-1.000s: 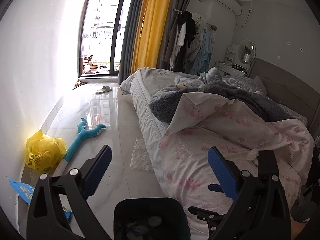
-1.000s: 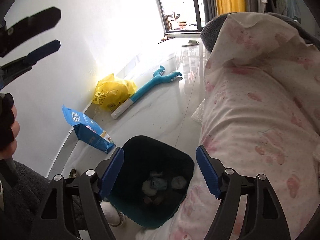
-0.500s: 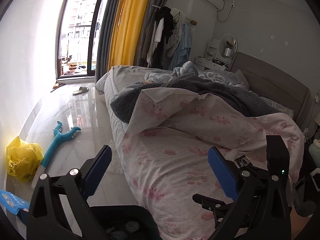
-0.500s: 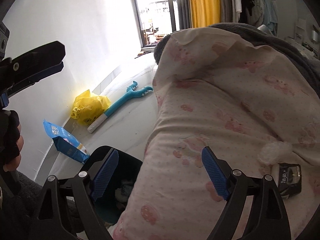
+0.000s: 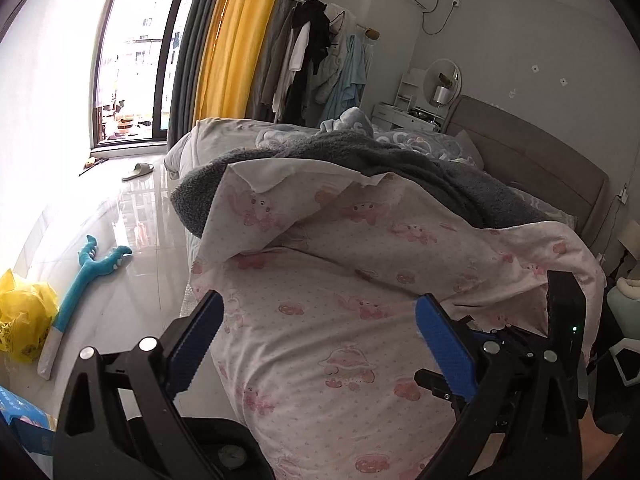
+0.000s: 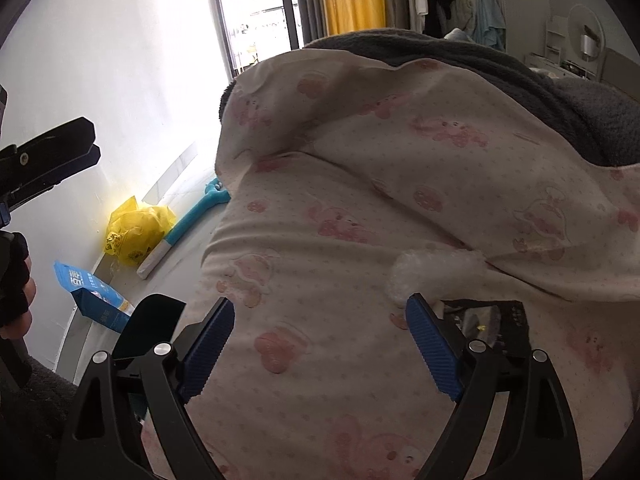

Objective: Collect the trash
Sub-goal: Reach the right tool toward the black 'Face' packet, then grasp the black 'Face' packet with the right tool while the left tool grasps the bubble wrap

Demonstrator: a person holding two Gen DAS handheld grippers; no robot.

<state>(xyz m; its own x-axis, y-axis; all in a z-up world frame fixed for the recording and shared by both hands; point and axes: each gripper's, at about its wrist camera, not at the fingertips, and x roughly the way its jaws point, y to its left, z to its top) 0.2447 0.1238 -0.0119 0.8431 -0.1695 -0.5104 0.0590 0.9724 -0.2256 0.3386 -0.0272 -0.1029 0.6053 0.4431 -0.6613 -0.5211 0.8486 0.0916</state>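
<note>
A white wad of bubble wrap (image 6: 434, 270) and a black packet (image 6: 490, 322) lie on the pink-patterned bed cover (image 6: 320, 248), just past my right gripper's right finger. My right gripper (image 6: 320, 344) is open and empty above the cover. My left gripper (image 5: 318, 340) is open and empty over the bed's foot. The dark trash bin (image 6: 150, 330) stands on the floor beside the bed; its rim shows in the left wrist view (image 5: 224, 436), with some trash inside. On the floor lie a yellow plastic bag (image 6: 136, 230) and a blue packet (image 6: 94, 294).
A teal toy stick (image 5: 86, 276) lies on the glossy floor by the white wall. A grey blanket (image 5: 360, 156) covers the bed's far part. A slipper (image 5: 138, 171) sits near the balcony door. Clothes hang on a rack (image 5: 320, 56).
Both grippers have swung right, from over the bin and floor to over the bed. The bubble wrap and black packet have come closer in the right wrist view. Both stay open.
</note>
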